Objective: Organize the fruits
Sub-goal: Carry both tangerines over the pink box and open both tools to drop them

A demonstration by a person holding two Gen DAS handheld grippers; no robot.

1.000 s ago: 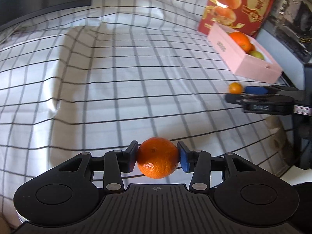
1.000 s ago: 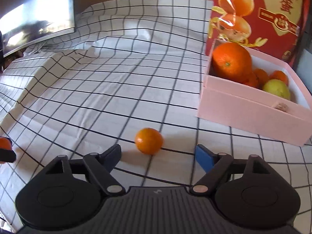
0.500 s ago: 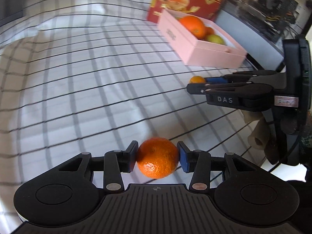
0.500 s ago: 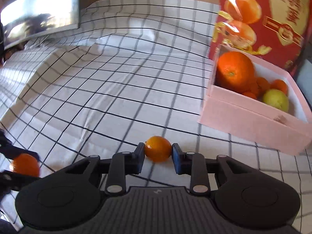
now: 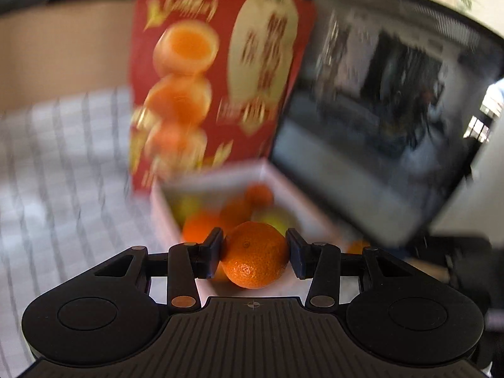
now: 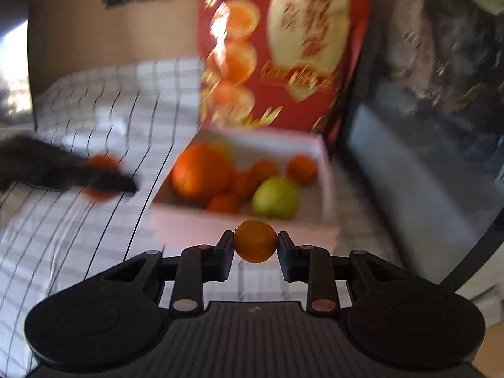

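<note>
Left wrist view blurs the pink box [image 5: 163, 217]; both grippers' fingers [image 5: 209, 256] pinch oranges [image 5: 254, 255].

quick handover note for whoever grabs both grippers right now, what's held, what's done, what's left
Left hand-held gripper: shut on a mandarin.
Right hand-held gripper: shut on a small orange fruit, in front of the box.
Pink box: already holds a large orange, several small oranges and a green fruit; it stands in front of the red carton.
Done: both fruits picked up.
Left: drop both into the box. No other loose fruit in view.
</note>
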